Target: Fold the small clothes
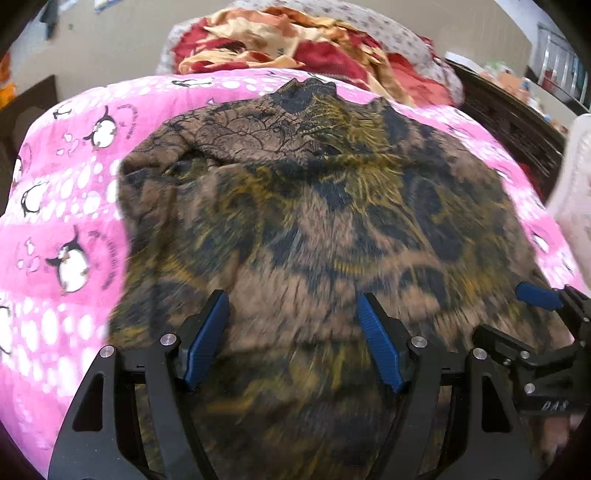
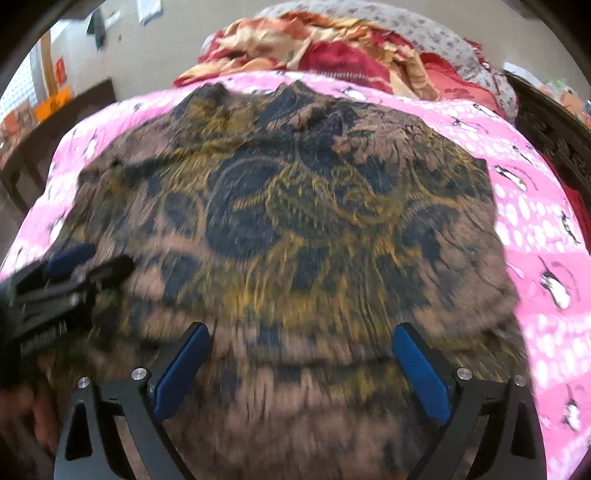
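Observation:
A brown garment (image 1: pixel 314 221) with a black and yellow print lies spread on a pink penguin blanket (image 1: pixel 66 177). Its left side is folded over in a thick roll. My left gripper (image 1: pixel 293 306) is open, its blue pads just above the garment's near part. My right gripper (image 2: pixel 303 336) is open too, low over the same garment (image 2: pixel 295 206) near its front edge. Each gripper shows in the other's view: the right gripper (image 1: pixel 539 299) at the right edge, the left gripper (image 2: pixel 74 258) at the left edge. Both views are motion-blurred.
A pile of red, orange and cream clothes (image 1: pixel 295 40) lies beyond the blanket on a grey patterned cover (image 2: pixel 443 33). A white basket (image 1: pixel 576 184) stands at the right. A dark wooden bed frame (image 2: pixel 546 125) runs along the right. Pink blanket (image 2: pixel 535 229) shows on both sides.

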Available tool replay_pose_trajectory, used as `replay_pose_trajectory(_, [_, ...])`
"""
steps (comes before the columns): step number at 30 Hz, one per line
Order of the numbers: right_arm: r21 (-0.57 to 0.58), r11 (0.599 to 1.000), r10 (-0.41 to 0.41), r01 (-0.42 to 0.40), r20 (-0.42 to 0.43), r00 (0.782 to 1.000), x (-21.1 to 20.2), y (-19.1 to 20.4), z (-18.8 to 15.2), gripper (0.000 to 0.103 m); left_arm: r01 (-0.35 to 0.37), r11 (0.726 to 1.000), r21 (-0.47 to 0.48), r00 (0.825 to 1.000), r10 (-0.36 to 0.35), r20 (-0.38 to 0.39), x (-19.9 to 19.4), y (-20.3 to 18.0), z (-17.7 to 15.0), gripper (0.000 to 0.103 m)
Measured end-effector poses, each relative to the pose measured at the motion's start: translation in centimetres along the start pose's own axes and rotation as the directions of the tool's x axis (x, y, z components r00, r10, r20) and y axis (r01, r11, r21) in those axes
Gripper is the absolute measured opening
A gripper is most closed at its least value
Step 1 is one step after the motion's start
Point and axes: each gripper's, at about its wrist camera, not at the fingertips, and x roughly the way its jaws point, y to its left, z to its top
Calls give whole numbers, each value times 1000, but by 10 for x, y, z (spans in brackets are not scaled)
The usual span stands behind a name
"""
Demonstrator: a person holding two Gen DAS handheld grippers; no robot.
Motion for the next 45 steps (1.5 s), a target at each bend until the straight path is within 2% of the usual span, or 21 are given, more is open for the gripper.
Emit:
replay_pose_trajectory(4, [-58,998,29,-33,-61,998,-39,-16,-48,99,100,995,6,995,-100,6,-75,40,-25,72])
replay_pose_trajectory(6, [-89,994,46,-55,-104,993,-62,-27,-83,99,69,996,63,998,-69,-4,-111,57,-47,72])
replay_pose_trajectory(8, [-105,992,56,-68,-118,991,-84,-36,-117,99,50,994,97,997,-43,-71,-133,73,-79,72])
replay_pose_trajectory(11, [-87,994,56,-66,-121,991,-101,-45,-158,99,113,993,41,972,-102,-212,-146,83,-130,72])
replay_pose_trajectory(14, [-68,997,44,-47,-46,998,-112,-47,-180,100,200,979,-26,923,-197,-330,-150,72,-179,72])
replay_pose_trajectory(16, [-46,998,32,-32,-12,999,-113,-44,-186,100,234,972,-19,923,-228,-310,-159,57,-200,73])
replay_pose_trajectory(17, [-39,999,24,-24,0,1000,-113,-43,-188,101,267,963,-33,912,-263,-314,-161,51,-203,73])
replay_pose_trajectory(19, [-40,999,19,-19,6,1000,-112,-44,-186,102,350,934,-77,878,-356,-320,-158,46,-205,73])
replay_pose_trajectory(22, [-39,999,31,-31,2,1000,-113,-47,-184,103,467,872,-146,816,-489,-310,-148,47,-201,73])
replay_pose_trajectory(24, [-37,999,38,-38,3,999,-115,-51,-184,103,533,819,-211,769,-573,-284,-140,53,-193,73])
replay_pose_trajectory(26, [-35,998,43,-42,9,999,-118,-52,-185,102,577,780,-242,731,-626,-273,-135,49,-190,73])
replay_pose_trajectory(27, [-32,998,46,-45,15,999,-121,-53,-186,100,590,773,-231,722,-634,-277,-137,45,-189,73])
replay_pose_trajectory(28, [-27,998,56,-55,26,998,-125,-54,-186,98,598,772,-213,719,-635,-284,-138,43,-188,71])
replay_pose_trajectory(30, [-1,996,85,-85,72,994,-140,-62,-187,92,593,784,-185,728,-620,-293,-139,38,-190,63])
replay_pose_trajectory(32, [26,995,91,-95,136,987,-160,-76,-193,92,569,798,-198,746,-602,-284,-134,40,-191,49])
replay_pose_trajectory(34, [39,993,104,-113,181,978,-175,-91,-201,92,548,809,-211,764,-587,-267,-130,40,-191,42])
replay_pose_trajectory(36, [57,987,135,-148,181,974,-180,-110,-211,87,539,821,-190,777,-571,-265,-131,39,-192,42])
replay_pose_trajectory(38, [67,984,149,-163,178,973,-181,-126,-220,74,529,834,-156,790,-552,-269,-131,33,-190,42])
replay_pose_trajectory(40, [79,979,173,-186,145,974,-175,-141,-227,70,525,842,-129,795,-539,-278,-130,27,-188,40])
replay_pose_trajectory(43, [76,956,276,-283,91,957,-158,-148,-234,60,495,863,-102,814,-502,-292,-130,30,-187,21])
replay_pose_trajectory(45, [62,949,302,-308,94,949,-154,-148,-235,60,493,864,-105,815,-501,-291,-134,43,-193,19])
